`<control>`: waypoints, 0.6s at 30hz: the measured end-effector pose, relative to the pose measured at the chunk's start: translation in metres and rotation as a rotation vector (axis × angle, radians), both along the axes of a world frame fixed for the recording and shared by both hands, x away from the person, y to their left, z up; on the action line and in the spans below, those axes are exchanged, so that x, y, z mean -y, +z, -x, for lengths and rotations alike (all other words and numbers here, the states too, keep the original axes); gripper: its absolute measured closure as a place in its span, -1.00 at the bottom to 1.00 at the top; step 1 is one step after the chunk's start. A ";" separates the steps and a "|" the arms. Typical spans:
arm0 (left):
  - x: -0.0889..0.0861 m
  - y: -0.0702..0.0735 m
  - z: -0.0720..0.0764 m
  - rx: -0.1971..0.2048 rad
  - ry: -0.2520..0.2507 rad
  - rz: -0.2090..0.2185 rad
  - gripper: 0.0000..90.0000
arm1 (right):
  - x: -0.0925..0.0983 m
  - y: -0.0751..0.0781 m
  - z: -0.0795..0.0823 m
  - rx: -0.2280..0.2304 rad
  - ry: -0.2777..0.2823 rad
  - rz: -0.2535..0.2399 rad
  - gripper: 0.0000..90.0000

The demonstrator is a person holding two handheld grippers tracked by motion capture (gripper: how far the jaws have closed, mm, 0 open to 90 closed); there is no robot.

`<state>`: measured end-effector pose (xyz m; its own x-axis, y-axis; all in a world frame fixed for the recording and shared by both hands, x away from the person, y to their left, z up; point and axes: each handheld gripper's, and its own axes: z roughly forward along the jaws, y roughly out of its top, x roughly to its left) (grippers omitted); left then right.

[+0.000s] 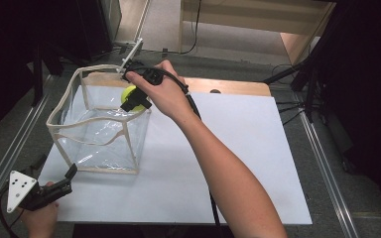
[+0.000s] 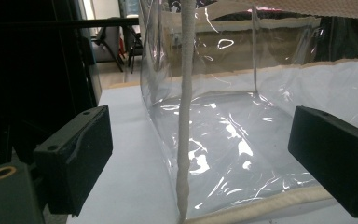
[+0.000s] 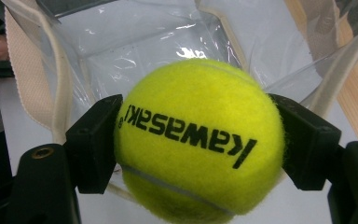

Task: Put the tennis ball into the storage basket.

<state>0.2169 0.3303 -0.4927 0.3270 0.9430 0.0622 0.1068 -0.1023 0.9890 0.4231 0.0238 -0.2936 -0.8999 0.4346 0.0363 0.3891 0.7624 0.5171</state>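
- The right claw clamps a yellow tennis ball, its two black jaws pressed against the ball's opposite sides.
- In the high view the ball hangs above the rear right corner of a clear plastic bag with cream trim, just over its open top.
- The bag stands upright on the white surface, its mouth open.
- The left claw rests low near the bag's front left corner, jaws spread wide and holding nothing.
- In the left gripper view, the bag's cream corner seam stands between those jaws, not touching either.
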 end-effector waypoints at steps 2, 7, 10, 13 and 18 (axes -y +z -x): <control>0.000 0.000 0.000 0.000 0.000 -0.001 -0.85 | -0.003 -0.003 -0.001 -0.001 0.000 0.006 -0.50; 0.000 0.000 0.000 -0.001 0.000 -0.001 -0.85 | -0.007 -0.012 -0.002 -0.017 -0.002 0.014 -0.50; 0.000 0.000 0.000 0.000 0.000 -0.001 -0.85 | -0.010 -0.018 -0.002 -0.024 0.012 0.035 -0.50; 0.000 0.000 0.000 0.001 0.001 -0.002 -0.85 | -0.011 -0.021 -0.002 -0.026 0.019 0.044 -0.50; 0.000 0.000 0.000 0.000 0.000 0.000 -0.85 | -0.013 -0.030 -0.003 -0.034 0.007 0.059 -0.51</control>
